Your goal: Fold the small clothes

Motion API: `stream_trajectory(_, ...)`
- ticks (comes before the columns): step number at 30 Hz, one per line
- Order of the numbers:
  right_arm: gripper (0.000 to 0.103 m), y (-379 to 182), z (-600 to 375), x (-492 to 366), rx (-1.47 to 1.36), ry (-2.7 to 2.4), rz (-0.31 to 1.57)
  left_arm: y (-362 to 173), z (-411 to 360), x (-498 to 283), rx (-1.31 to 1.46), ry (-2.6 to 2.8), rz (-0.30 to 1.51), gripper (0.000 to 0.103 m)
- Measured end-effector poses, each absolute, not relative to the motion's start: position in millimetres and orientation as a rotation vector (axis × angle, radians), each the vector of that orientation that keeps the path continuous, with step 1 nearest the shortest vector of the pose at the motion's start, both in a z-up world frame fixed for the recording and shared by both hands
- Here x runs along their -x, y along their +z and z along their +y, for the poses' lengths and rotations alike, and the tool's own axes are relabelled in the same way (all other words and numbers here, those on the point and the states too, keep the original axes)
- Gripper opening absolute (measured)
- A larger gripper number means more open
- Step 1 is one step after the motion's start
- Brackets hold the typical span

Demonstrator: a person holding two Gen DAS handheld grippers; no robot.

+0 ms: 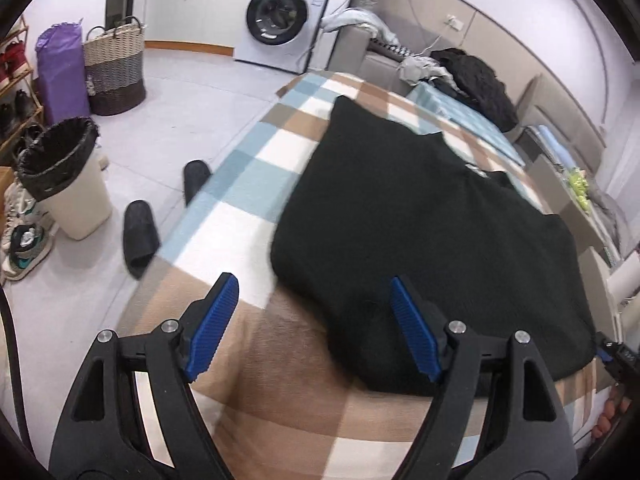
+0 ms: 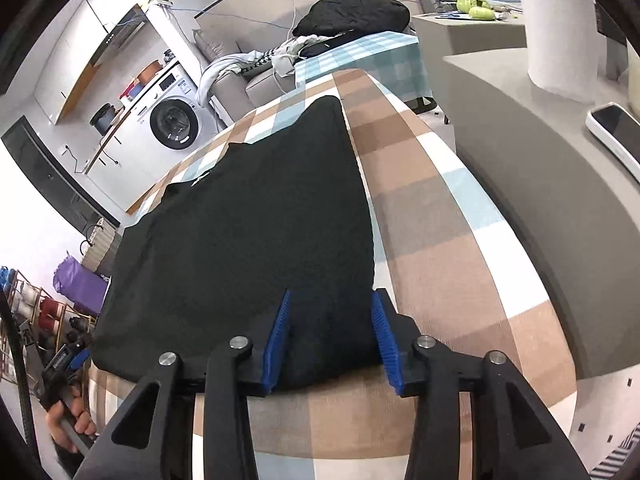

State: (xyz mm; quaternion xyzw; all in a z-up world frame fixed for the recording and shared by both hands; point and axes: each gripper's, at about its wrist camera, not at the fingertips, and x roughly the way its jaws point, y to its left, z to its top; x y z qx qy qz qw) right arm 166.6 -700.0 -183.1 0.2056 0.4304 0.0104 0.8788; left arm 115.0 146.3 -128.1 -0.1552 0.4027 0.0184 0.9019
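Observation:
A black garment (image 1: 420,220) lies spread flat on a checked blanket (image 1: 248,184) in tan, white and light blue. My left gripper (image 1: 312,292) is open, its blue pads wide apart just above the garment's near left corner. In the right wrist view the same garment (image 2: 256,232) fills the middle. My right gripper (image 2: 332,304) is open, with its blue pads on either side of the garment's near right hem, which lies between them ungripped. The left gripper (image 2: 68,360) shows at the lower left edge of that view, in a hand.
Left of the blanket: floor with two black slippers (image 1: 140,232), a lined bin (image 1: 64,176), a woven basket (image 1: 114,68), a washing machine (image 1: 280,12). A black clothes pile (image 2: 352,10) lies on the sofa. On the grey table: a phone (image 2: 618,136), a paper roll (image 2: 560,32).

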Motion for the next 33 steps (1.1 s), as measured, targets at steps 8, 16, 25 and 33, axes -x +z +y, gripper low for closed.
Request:
stream_trajectory(8,0.005,-159.0,-682.3,-156.2,-0.351,0.07,0.806,-125.2,129.2,-117.4,0.295,0.007,0.855,0.076)
stream_trajectory(16,0.015,-167.8,-692.3,-155.7,-0.362,-0.065,0.861,-130.3,130.9,-107.2,0.323,0.003,0.875,0.076)
stream_trajectory(25,0.043,-141.1,-652.1,-153.9,-0.323,0.112,0.792,-132.5,151.6,-88.3,0.367,0.08,0.844,0.075)
stream_trajectory(33,0.043,-151.0,-625.4,-172.8,-0.276,0.183,0.833,-143.9,169.0,-92.2,0.319,0.183,0.88,0.04)
